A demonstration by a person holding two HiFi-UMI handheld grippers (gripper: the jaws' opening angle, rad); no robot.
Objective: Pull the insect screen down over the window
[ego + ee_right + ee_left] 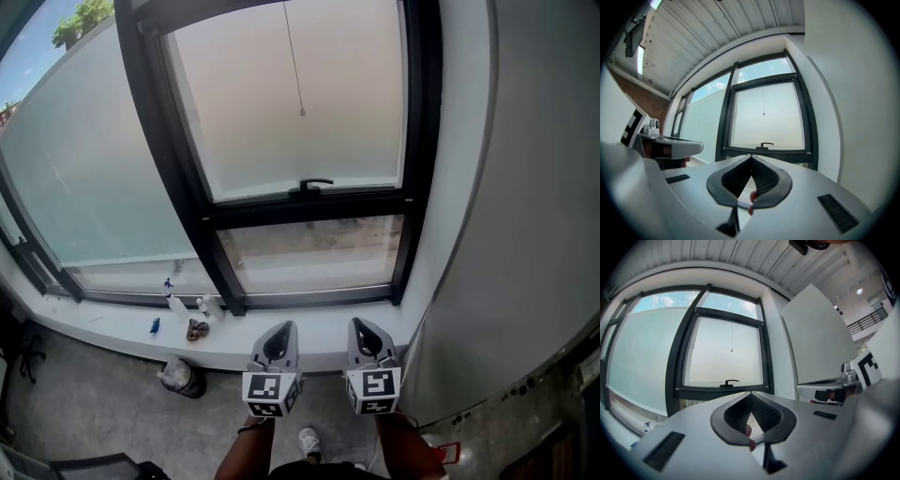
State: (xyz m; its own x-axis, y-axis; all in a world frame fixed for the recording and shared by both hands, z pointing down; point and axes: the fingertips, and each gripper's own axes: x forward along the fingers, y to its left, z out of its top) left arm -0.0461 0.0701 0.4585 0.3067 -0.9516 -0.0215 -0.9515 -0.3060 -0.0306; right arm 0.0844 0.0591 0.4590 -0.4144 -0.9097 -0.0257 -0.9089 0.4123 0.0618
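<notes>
The window [298, 103] has a black frame and a pale frosted-looking pane. A thin pull cord with a small bead [302, 112] hangs down its middle, and a black handle [312, 184] sits on the lower bar. My left gripper [284, 326] and right gripper [361, 324] are side by side, level, short of the sill and well below the cord, both shut with nothing in them. The left gripper view shows shut jaws [750, 393], the cord [731, 350] and the handle [730, 381] far ahead. The right gripper view shows the same: jaws [751, 156], cord [764, 113], handle [766, 145].
A white sill [309, 337] runs under the window, with spray bottles [176, 302] and small items at its left. A bagged bin [180, 375] stands on the floor below. A white wall [525, 234] closes in on the right. A larger fixed pane [84, 169] lies to the left.
</notes>
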